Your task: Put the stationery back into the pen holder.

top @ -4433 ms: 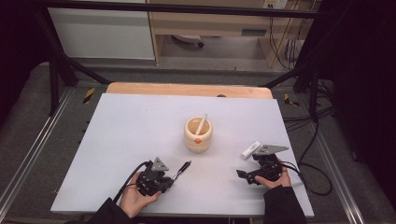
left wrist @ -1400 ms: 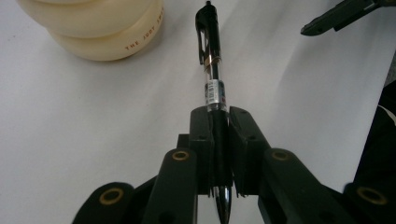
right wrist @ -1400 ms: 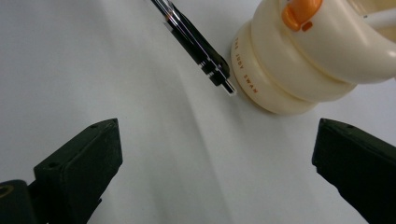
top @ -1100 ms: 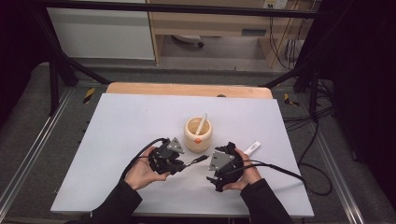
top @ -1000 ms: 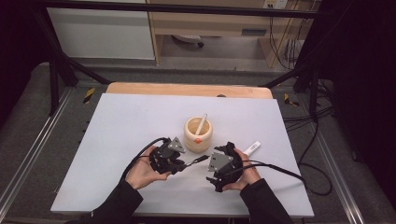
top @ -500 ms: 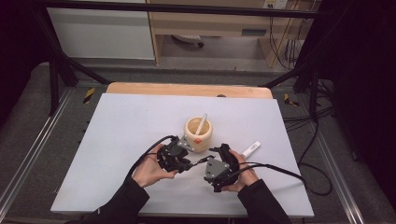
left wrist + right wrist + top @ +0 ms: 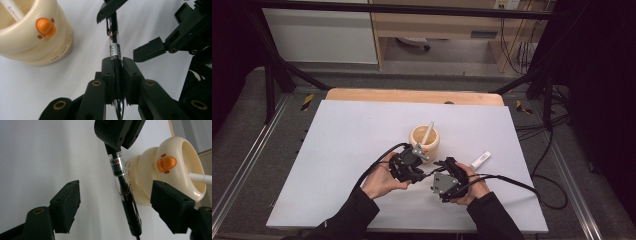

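**Hand-held gripper pair meeting over a slim pen**

Your left hand-held gripper [image 7: 117,72] is clenched on a black pen [image 7: 114,42], holding it by the lower barrel so the rest juts out toward your right hand-held gripper [image 7: 115,202]. That right one stands released, its jaws set either side of the pen without touching it, and they have just been closing in. All this sits near the middle of the white surface [image 7: 337,150], just on the near side of the cream cup [image 7: 424,142] with the orange knob, which holds a white stick; a small white tube [image 7: 480,159] lies to the right.

Expect the pen to be light and stiff, with a smooth, glossy barrel that may slip or twist between hard pads. Take it on the dark section beyond the clear labelled band, well apart from the left jaws, and squarely across the barrel. The cup looks light too, so a knock could shift it.
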### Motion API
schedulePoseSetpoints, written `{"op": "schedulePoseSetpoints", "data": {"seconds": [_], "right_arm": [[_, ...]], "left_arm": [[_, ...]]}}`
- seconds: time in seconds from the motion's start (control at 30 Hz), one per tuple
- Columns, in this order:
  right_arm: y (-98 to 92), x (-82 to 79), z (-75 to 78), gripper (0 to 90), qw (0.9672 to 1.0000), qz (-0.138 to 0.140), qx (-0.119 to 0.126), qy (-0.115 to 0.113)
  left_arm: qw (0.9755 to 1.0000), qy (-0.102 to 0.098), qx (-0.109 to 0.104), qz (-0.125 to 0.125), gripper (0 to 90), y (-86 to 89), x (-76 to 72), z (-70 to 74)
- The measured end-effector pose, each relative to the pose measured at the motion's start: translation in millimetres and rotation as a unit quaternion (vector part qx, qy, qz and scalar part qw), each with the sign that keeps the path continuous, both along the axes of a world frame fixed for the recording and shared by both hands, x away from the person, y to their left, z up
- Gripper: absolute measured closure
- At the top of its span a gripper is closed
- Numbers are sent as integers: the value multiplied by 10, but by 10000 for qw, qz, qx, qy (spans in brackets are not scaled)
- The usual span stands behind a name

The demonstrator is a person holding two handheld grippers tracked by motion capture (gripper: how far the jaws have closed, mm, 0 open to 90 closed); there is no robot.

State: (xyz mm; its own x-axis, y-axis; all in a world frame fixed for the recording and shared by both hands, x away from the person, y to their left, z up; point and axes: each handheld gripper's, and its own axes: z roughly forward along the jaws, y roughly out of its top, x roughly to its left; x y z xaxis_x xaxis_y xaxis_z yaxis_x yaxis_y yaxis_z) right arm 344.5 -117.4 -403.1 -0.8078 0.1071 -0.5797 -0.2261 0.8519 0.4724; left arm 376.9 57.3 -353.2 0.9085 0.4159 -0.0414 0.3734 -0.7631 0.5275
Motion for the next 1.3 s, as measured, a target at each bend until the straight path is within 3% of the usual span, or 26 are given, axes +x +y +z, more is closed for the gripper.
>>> {"op": "schedulePoseSetpoints", "data": {"seconds": [0.3,0.73,0.87,0.9,1.3], "right_arm": [[-14,-11,-11,389,9992,255,-229,-193],[-12,-3,3,623,9972,509,-270,-478],[-10,-26,-9,665,9978,459,-241,-420],[-13,-10,1,676,9967,573,-305,-493],[-14,-25,-11,785,9955,733,-328,-502]], "left_arm": [[9999,12,88,-63,798,-91,-6,-2],[9999,40,142,-89,798,-114,-17,-13],[9998,46,180,-108,798,-126,-16,-23],[9998,51,172,-102,798,-130,-17,-27],[9998,77,185,-90,798,-134,-11,-29]]}}
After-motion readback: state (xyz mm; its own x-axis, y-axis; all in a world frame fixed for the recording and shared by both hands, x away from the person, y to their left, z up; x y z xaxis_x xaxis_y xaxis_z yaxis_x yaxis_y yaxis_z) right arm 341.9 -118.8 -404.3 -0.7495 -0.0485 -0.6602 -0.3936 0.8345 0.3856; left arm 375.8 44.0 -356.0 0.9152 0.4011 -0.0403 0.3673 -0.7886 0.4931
